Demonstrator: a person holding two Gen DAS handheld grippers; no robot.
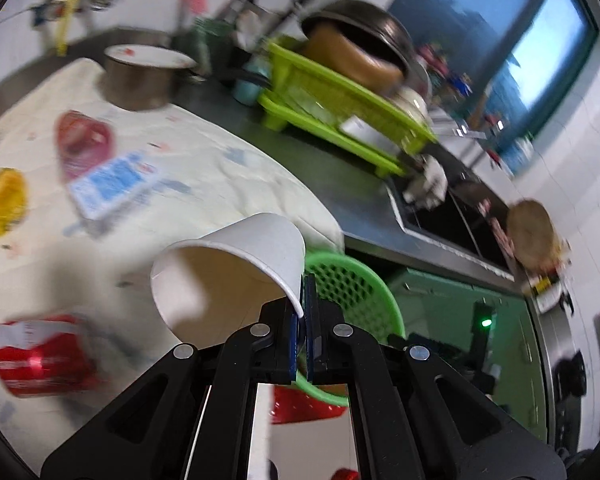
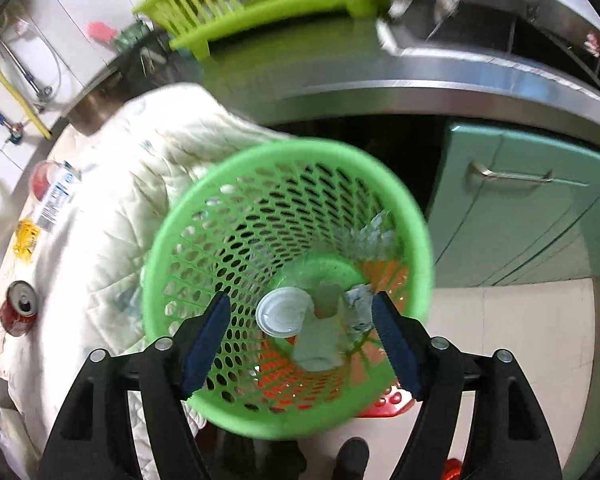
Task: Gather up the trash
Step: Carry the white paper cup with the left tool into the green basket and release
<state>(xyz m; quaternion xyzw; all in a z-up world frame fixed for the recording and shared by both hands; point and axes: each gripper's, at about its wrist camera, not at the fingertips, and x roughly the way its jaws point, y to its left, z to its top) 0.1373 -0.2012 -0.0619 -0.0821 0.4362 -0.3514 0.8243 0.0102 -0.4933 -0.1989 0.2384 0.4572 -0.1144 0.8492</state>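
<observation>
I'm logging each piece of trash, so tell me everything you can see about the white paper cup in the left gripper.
The paper cup is white outside, pale tan inside, with a thin rolled rim, and looks empty. It is tipped on its side, mouth toward the camera. The left gripper, shut, pinches its wall at the rim. It hangs above the quilted cloth, beside the green basket.

The left gripper (image 1: 303, 300) is clamped tight, angled downward, pinching a thin rim. The right gripper (image 2: 300, 336) points steeply down, jaws wide apart and empty.
</observation>
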